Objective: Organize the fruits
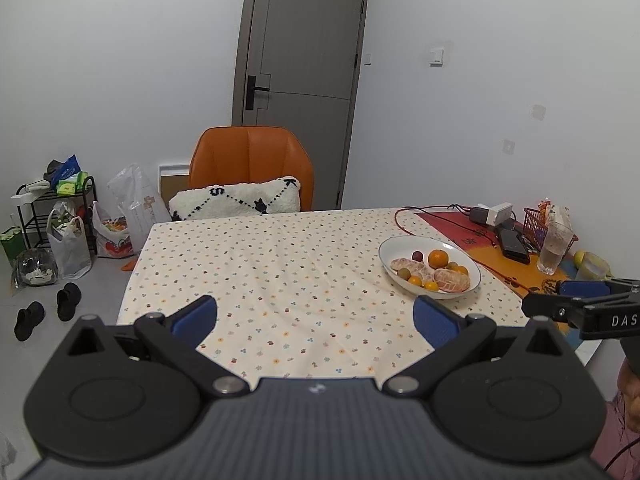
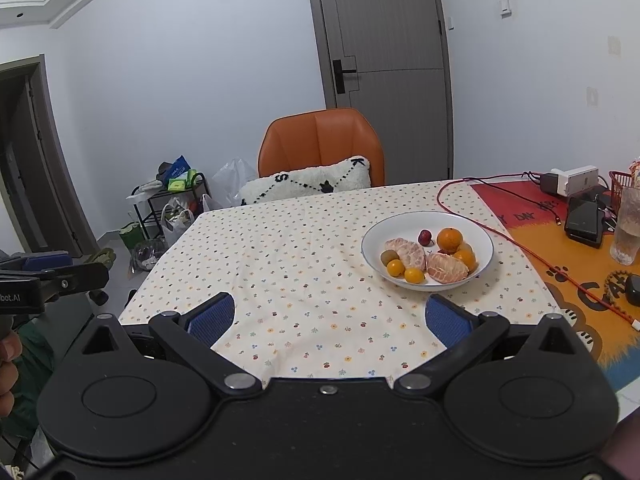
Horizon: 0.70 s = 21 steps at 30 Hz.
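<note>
A white bowl (image 2: 486,246) sits on the dotted tablecloth (image 2: 304,264), right of centre; it also shows in the left wrist view (image 1: 384,254). It holds a whole orange (image 2: 449,239), two peeled halves (image 2: 447,267), a dark red plum (image 2: 425,237), a green fruit (image 2: 389,256) and several small kumquats (image 2: 414,275). My left gripper (image 1: 316,316) is open and empty above the near table edge, left of the bowl. My right gripper (image 2: 330,318) is open and empty, just short of the bowl.
An orange chair (image 2: 322,146) with a white cushion (image 2: 308,184) stands at the far side. A red cable (image 2: 532,254), a power adapter (image 2: 572,180), a black device (image 2: 585,222), a glass (image 2: 629,226) and a basket (image 2: 620,184) lie on a colourful mat at right. Bags and a rack (image 1: 60,216) stand on the floor at left.
</note>
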Each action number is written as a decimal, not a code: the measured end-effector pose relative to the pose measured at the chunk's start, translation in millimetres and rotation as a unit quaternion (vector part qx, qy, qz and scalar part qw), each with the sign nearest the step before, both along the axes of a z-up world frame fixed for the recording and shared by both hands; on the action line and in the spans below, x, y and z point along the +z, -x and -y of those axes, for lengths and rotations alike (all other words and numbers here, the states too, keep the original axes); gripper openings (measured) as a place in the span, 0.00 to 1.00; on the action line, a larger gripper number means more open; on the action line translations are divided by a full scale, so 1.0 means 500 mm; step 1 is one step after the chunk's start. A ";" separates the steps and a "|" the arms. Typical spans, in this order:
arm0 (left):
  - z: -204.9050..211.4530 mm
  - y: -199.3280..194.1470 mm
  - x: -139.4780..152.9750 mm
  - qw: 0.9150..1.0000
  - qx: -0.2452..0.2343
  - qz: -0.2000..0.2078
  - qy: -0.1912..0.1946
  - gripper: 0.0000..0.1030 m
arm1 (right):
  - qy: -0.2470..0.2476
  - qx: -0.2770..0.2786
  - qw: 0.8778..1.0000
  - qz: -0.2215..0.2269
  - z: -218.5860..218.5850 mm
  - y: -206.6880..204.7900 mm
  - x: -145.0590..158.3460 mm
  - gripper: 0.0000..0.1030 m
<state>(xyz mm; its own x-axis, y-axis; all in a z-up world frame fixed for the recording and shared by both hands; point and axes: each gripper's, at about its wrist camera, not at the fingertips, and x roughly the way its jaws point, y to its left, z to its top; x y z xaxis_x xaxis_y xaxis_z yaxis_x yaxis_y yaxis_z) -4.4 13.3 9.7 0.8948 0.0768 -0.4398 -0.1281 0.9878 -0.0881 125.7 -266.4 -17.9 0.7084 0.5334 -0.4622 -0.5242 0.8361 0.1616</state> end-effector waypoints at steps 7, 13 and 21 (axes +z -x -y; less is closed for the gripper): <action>0.000 -0.003 -0.004 1.000 0.000 -0.003 0.001 1.00 | 0.001 0.001 1.000 -0.002 -0.001 -0.002 -0.002 1.00; 0.000 -0.004 -0.008 1.000 0.000 -0.005 0.002 1.00 | 0.001 0.000 1.000 -0.003 0.000 -0.001 -0.003 1.00; 0.000 -0.004 -0.012 1.000 0.001 -0.006 0.003 1.00 | 0.002 -0.001 1.000 -0.004 0.000 -0.003 -0.005 1.00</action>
<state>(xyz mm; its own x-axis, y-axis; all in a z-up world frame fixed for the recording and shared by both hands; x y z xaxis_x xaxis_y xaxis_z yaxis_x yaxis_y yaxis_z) -2.5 13.5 3.8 0.8894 0.0769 -0.4507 -0.1318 0.9870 -0.0918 126.9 -266.2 -20.4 0.7060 0.5301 -0.4696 -0.5215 0.8378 0.1617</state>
